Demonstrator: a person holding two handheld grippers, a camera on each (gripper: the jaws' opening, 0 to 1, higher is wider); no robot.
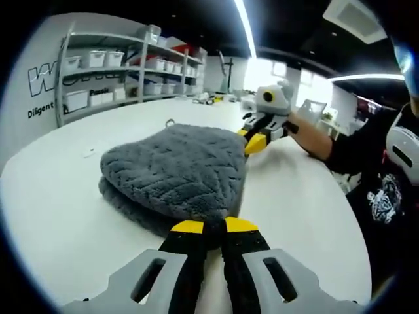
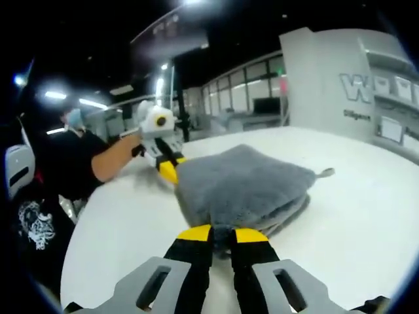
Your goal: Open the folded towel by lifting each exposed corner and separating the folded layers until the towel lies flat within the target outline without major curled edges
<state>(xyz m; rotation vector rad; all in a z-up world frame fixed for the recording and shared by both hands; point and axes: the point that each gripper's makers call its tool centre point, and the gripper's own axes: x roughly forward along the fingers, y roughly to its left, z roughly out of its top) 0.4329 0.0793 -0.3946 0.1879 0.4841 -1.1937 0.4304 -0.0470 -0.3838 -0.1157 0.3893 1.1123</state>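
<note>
We see the grey folded towel lying on the white table, its top layer raised off the lower one at both ends. In the left gripper view, our left gripper has its yellow-tipped jaws pinched together on the towel's near edge. In the right gripper view, the right gripper likewise has its jaws closed on the opposite corner, which bunches between them.

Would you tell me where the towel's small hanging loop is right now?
In the left gripper view the loop sits at the towel's far edge on the table; in the right gripper view it sticks out at the towel's right corner.
</note>
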